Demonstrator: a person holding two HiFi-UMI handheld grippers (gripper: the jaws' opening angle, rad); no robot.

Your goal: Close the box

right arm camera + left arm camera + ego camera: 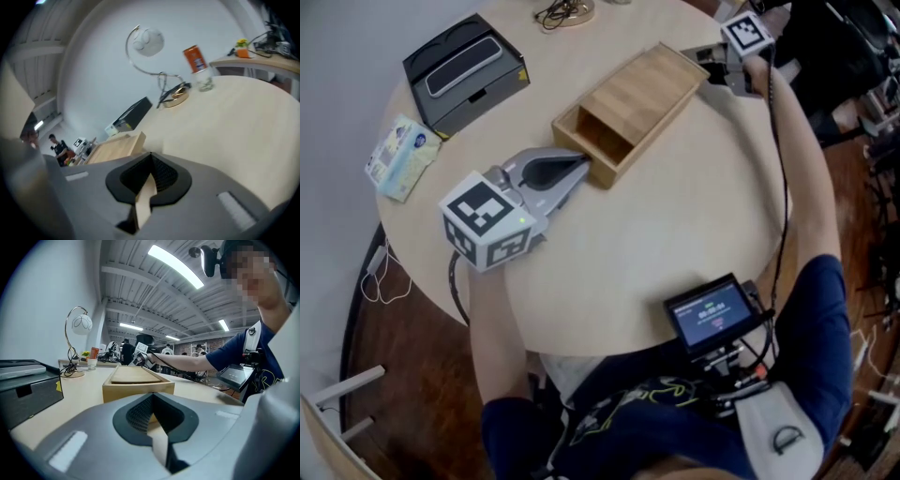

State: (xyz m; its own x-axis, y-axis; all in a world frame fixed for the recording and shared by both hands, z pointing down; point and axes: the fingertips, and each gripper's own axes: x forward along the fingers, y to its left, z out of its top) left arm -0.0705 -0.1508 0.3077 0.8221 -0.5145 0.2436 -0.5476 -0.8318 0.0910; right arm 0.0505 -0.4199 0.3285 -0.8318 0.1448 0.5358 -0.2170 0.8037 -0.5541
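Long pale wooden box (623,117) sits mid-back on the round light table (675,234), its sliding wooden lid (649,82) pushed toward the far end, so the near end gapes open. Left gripper (581,167) has jaws clenched on nothing, tips right at the open end wall; right gripper (709,58) is also clamped empty, just beside the lid's far end. Looks like the brace-and-push step: left holds the box, right needs to shove the lid straight along its grooves toward the left gripper.

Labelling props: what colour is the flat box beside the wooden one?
The flat box is black, best seen in the head view.
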